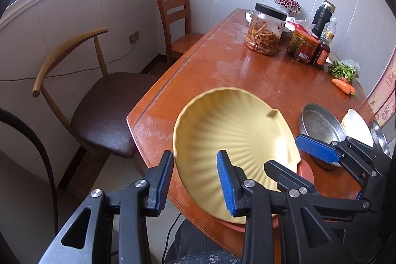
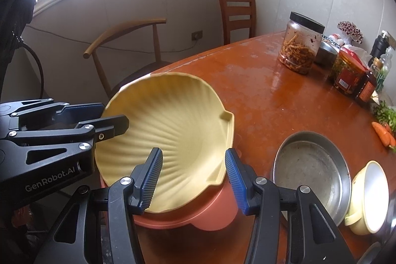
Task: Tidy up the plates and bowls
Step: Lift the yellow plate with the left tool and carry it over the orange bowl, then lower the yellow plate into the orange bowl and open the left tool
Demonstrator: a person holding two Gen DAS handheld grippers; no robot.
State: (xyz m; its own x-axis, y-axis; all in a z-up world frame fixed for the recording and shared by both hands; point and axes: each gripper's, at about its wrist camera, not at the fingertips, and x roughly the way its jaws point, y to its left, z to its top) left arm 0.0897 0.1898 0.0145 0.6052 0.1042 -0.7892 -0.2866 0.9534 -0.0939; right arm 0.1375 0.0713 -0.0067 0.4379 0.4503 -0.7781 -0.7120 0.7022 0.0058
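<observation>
Left wrist view shows it best: my left hand-held gripper (image 1: 195,180) is pinching the near rim of the yellow scalloped plate (image 1: 232,130), one pad under the rim and one on the ribbed inside, so the plate is tipped up with its far edge in the air. It sits over a terracotta-coloured bowl (image 2: 210,209) at the near edge of the surface (image 1: 247,73), and I'd guess I'm holding it tilted like that to seat it onto the bowl as a stack. My right hand-held gripper (image 2: 194,182) is partly spread, with one blue pad over the plate's inside and the other outside its right rim; I can't tell if the pads actually press, so it looks more like steadying than gripping. Just to the right there's a steel pan (image 2: 311,170) and a cream bowl (image 2: 368,197), probably next for sorting. Farther back on the worn, shiny orange-brown wood sit a pickle jar (image 1: 266,31), bottles, carrots (image 1: 342,85) and greens. Two chairs stand by the wall under a bright window.
</observation>
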